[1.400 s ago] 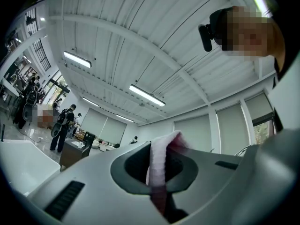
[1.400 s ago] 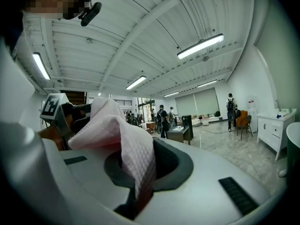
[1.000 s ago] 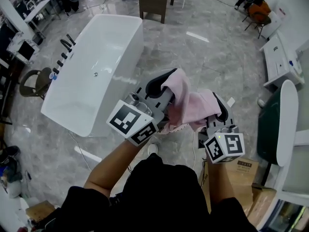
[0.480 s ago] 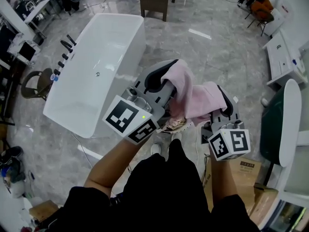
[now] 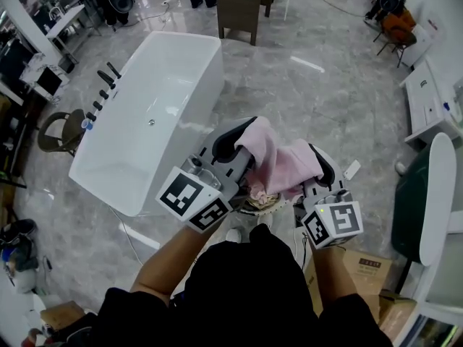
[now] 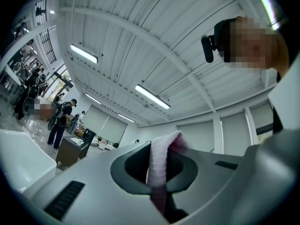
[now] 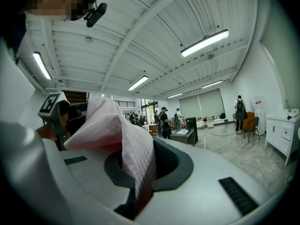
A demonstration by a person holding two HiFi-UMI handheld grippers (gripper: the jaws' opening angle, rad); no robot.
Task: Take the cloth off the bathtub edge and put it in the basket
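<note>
The left gripper [image 5: 242,130] and right gripper [image 5: 323,166] each pinch an end of the cloth [image 5: 282,161]. This keeps it spread between them for carrying, away from the tub [image 5: 181,63] at ten o'clock.

The head view looks steeply down on left claw [image 5: 242,132], right claw [image 5: 322,166] and bathtub [image 5: 173,71]. The claw views look closely along their jaws, tilted upward. All three share the cloth [image 5: 282,161].

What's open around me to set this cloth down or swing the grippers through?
Bare floor lies between the bathtub and the white cabinet; the tub's inside is bare too. Crowded: chair left of the tub, cardboard boxes by your right side.
</note>
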